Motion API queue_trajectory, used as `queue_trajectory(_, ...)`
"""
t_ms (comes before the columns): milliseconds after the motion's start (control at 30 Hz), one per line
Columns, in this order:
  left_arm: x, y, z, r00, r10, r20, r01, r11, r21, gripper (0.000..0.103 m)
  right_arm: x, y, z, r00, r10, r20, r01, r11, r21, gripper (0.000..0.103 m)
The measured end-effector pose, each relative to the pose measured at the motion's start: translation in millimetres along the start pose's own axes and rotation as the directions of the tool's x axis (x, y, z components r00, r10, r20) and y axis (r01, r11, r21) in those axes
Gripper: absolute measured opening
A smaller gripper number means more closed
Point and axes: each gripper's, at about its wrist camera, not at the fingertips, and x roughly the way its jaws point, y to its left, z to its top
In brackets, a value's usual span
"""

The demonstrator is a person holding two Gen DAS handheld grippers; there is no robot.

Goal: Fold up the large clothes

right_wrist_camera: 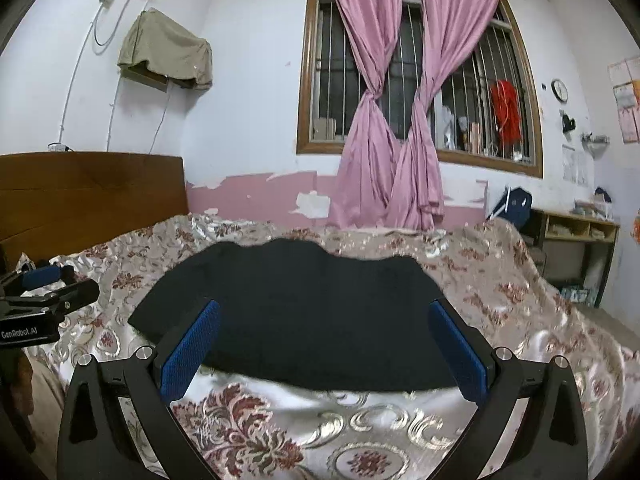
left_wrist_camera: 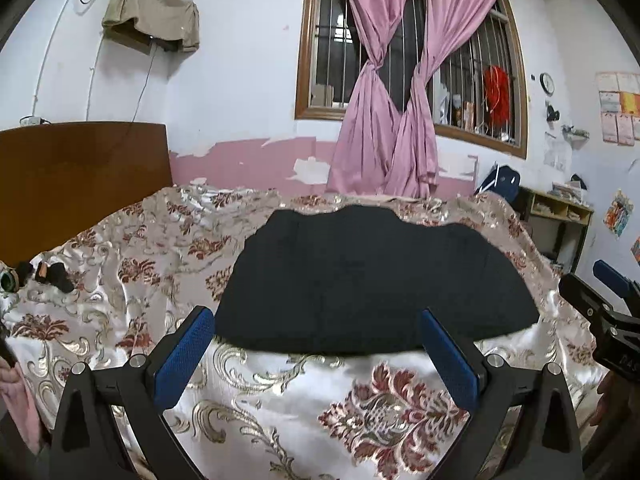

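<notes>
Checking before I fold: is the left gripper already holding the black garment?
No, the left gripper has its jaws spread wide and empty, short of the black garment lying on the floral bedspread.

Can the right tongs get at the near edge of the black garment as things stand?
Probably yes. The right tongs stand open with the black garment lying flat on the floral bedspread just ahead, and nothing lies between them.

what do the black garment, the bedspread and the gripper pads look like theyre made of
Garment: matte black cloth, probably a knit or thick cotton; it shows no shine, and its weave is too blurred to tell.
Bedspread: glossy satin-like brocade; bright highlights on the creases and a raised-looking red and gold floral pattern.
Pads: blue, finely dimpled, likely rubber or textured plastic, on black, hard-looking fingers. Both grippers are open.
</notes>
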Motion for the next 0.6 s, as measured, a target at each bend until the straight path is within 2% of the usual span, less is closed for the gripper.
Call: queue_trajectory(600, 8.3, 3.1, -14.2, 0.999, 0.015, -0.032, -0.014, 1.000, 0.006, 0.103, 17.5, 2.0, -33.2, 0.996, 0.002, -0.094, -0.001, 1.000, 0.007, 0.101)
